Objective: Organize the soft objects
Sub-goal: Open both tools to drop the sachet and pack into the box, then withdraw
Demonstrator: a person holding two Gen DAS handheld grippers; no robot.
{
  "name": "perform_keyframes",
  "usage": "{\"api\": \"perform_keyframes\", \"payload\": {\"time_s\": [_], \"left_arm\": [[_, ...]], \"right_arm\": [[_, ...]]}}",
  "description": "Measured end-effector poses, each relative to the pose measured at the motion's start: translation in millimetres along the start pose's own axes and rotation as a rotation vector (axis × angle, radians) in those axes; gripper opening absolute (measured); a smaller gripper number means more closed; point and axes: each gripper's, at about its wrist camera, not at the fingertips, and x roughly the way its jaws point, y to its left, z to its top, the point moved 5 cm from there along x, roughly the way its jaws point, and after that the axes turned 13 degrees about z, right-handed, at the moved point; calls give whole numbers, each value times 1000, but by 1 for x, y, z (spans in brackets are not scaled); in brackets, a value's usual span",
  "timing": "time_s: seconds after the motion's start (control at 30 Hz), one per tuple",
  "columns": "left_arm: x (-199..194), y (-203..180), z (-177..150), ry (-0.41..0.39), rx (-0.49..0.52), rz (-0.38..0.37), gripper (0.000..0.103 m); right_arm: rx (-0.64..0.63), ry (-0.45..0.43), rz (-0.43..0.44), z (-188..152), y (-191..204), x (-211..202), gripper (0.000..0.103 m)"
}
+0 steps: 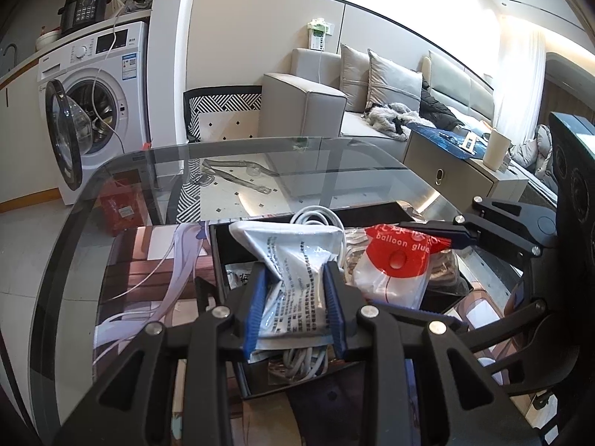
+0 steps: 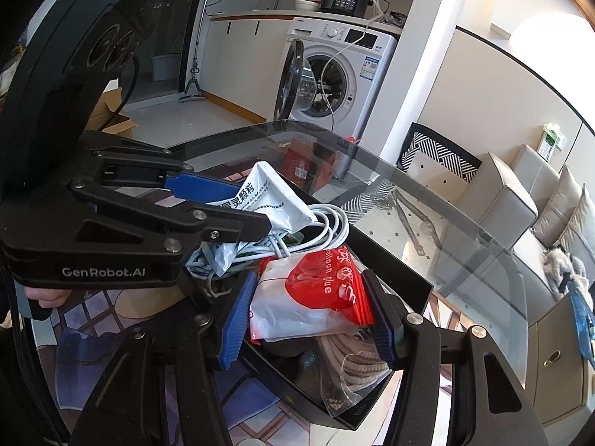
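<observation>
In the left wrist view, the left tool (image 1: 295,297) sits at lower centre, its blue pads pinched tight on a white sachet (image 1: 293,256) whose top stands crumpled above them; it hangs over a black tray (image 1: 223,256) on the glass desk (image 1: 148,171), probably so it can be laid in with the rest. A white cable (image 1: 316,219) coils behind it. At right centre the right tool (image 1: 424,260) reaches in sideways, clamping a red-and-white bag (image 1: 394,260) by its edges. In the right wrist view, that tool (image 2: 308,316) fills the lower centre, its jaws part open yet pressed on both sides of the bag (image 2: 316,297), which hangs over the tray (image 2: 416,282) above a packet of beige cord (image 2: 357,364). At left centre the left tool (image 2: 253,204) grips the sachet (image 2: 267,197) over the cable (image 2: 327,230). Both soft packs appear held above the tray for sorting.
</observation>
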Motion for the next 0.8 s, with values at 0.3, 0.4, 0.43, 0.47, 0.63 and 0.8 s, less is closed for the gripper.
{"api": "perform_keyframes", "payload": {"time_s": [0.3, 0.4, 0.43, 0.47, 0.63, 0.8], "left_arm": [[-3, -4, -1, 12, 38, 27, 48], [-6, -5, -4, 15, 51, 35, 54], [-8, -5, -4, 11, 55, 37, 55], [-10, -5, -5, 6, 60, 39, 58], [-28, -5, -7, -31, 86, 62, 86], [-44, 0, -9, -76, 62, 71, 101]], "right_arm": [[-12, -62, -36, -3, 5, -25, 85], [15, -78, -54, -8, 3, -33, 92], [25, -83, -56, -10, 3, -36, 93], [40, -88, -60, -12, 2, -38, 96], [120, -133, -75, -24, -2, -53, 102], [192, -178, -81, -35, -1, -65, 102]]}}
